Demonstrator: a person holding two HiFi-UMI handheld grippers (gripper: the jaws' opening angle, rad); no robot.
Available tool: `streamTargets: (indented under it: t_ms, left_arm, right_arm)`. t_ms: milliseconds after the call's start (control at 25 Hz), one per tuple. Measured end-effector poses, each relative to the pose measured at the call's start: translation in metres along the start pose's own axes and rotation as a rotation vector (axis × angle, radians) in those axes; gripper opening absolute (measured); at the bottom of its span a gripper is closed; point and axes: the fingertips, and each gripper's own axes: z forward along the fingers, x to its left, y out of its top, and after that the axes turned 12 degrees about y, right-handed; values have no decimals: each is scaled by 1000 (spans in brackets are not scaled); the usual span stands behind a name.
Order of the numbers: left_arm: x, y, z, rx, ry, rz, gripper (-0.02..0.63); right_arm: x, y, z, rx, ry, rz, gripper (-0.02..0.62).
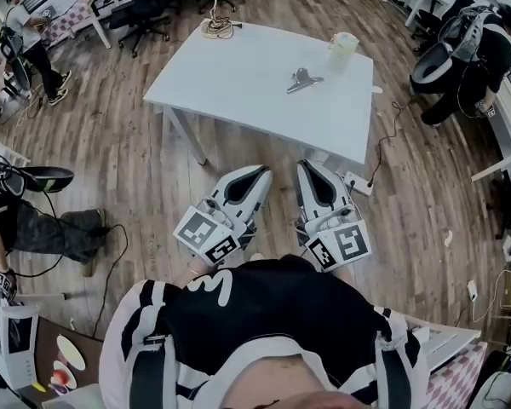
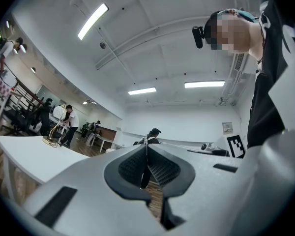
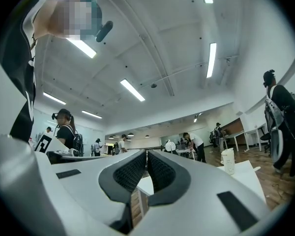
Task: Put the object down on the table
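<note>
We stand a little back from the white table (image 1: 238,83), and both tools are held low before the body, side by side, pointing toward its near edge. The left gripper (image 1: 260,174) has its jaws pressed together. In the left gripper view the ribbed pads meet at the tip and nothing is between them. The right gripper (image 1: 310,168) is the same: its jaws are together and empty, as the right gripper view shows clearly. So neither tool carries anything.

The grey metal object (image 1: 304,80), which looks like a kind of clip, lies on the table top in the right half, well apart from both grippers. A pale cup (image 1: 342,51) stands near it, toward the far right corner, and a coil of cable (image 1: 218,29) sits at the far edge.

In our judgement the putting-down step is either already finished or not begun, because the object rests on the table and no jaw touches it. If the object must be handled again, the next move calls for stepping closer to the table and opening one pair of jaws before reaching; the right gripper is on the nearer side. If not, we think nothing is left to do except to hold the tools away from the table
</note>
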Motion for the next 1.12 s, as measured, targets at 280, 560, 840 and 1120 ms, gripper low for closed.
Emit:
streamTargets:
  t_ms: [280,560,840,1120]
  left_arm:
    - [-21,10,-13,-22,14,21,9]
    - [-73,-9,-31,8,10,-2,9]
    - [-140,-30,-58,18,0,-4,9]
    - [-204,-53,-81,48,-16,-15,9]
  right_arm:
    - [26,17,-16,-10,44,-17,25]
    - [36,25,-77,12,6,-6,25]
    - [61,34,-152,9,-8,-15,25]
    - [85,37,-217,31,-24,8,25]
